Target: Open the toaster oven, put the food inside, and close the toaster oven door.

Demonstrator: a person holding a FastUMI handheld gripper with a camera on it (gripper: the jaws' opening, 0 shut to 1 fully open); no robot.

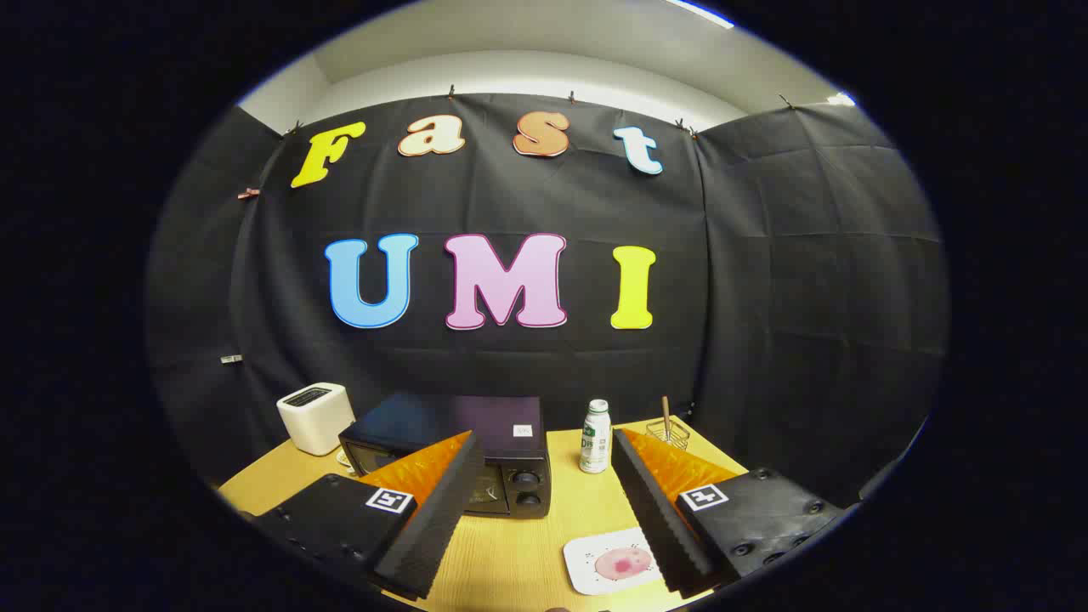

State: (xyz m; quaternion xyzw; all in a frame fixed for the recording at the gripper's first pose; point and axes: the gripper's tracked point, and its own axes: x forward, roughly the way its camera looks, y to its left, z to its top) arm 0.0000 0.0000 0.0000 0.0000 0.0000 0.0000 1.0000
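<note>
Gripper held above the near part of the desk, looking toward the booth's back wall. Jaws released: the two fingers stand wide apart with nothing between them but bare desk top, touching nothing.

Toaster oven: black box, sits on the desk beyond the fingers, toward the left. The left finger overlaps its front in this view, so most of the glass door is hidden. Two round knobs show stacked at the right end of its front. From what shows of the front, the door looks closed, though I cannot tell for certain.

Food: a pink round slice lying on a white square plate on the desk, nearer than the oven, just beside the inner edge of the right finger. Well apart from the oven.

Other items on the desk: a white toaster behind and to the left of the oven; a small white bottle with a green label standing upright to the right of the oven; a clear glass holder with a stick in it, farther back on the right, near the wall.
</note>
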